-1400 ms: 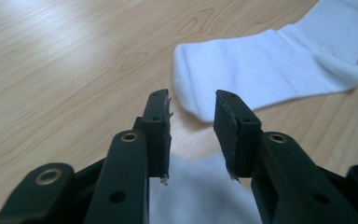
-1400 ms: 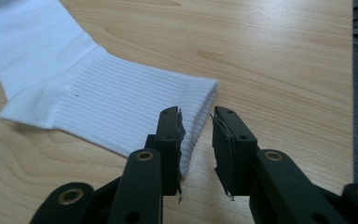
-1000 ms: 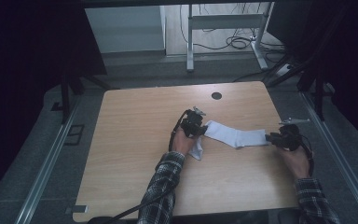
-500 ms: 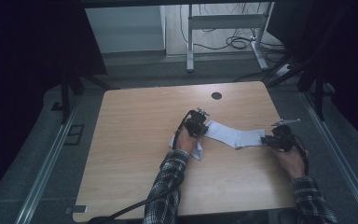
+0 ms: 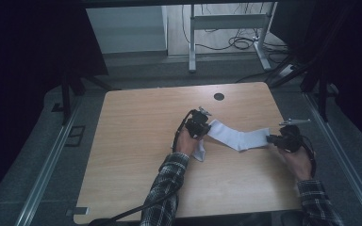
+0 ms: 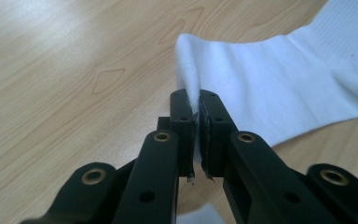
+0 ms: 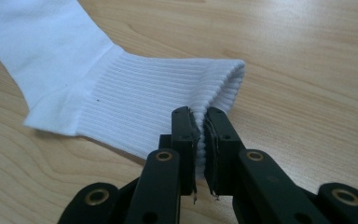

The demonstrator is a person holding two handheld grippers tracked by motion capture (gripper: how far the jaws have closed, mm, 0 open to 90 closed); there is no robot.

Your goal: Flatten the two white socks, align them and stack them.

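A white sock [image 5: 238, 137] lies stretched across the right half of the wooden table [image 5: 141, 141]. My left gripper [image 5: 202, 123] is at the sock's left end. In the left gripper view, my left gripper [image 6: 195, 100] pinches a raised fold of the smooth sock [image 6: 284, 84], its jaws having just closed on it. My right gripper [image 5: 271, 139] is at the other end. In the right gripper view, my right gripper [image 7: 200, 116] has also just closed, and it clamps the ribbed cuff edge of the sock [image 7: 74, 70].
A second bit of white cloth [image 5: 199, 153] lies by the left hand. A round dark hole [image 5: 219, 96] marks the table's far side. Metal rails [image 5: 52, 160] flank the table, and a desk frame with cables [image 5: 226, 28] stands beyond it.
The right hand has edged left toward the sock's cuff and the left hand has shifted slightly right. The sock lies in much the same place.
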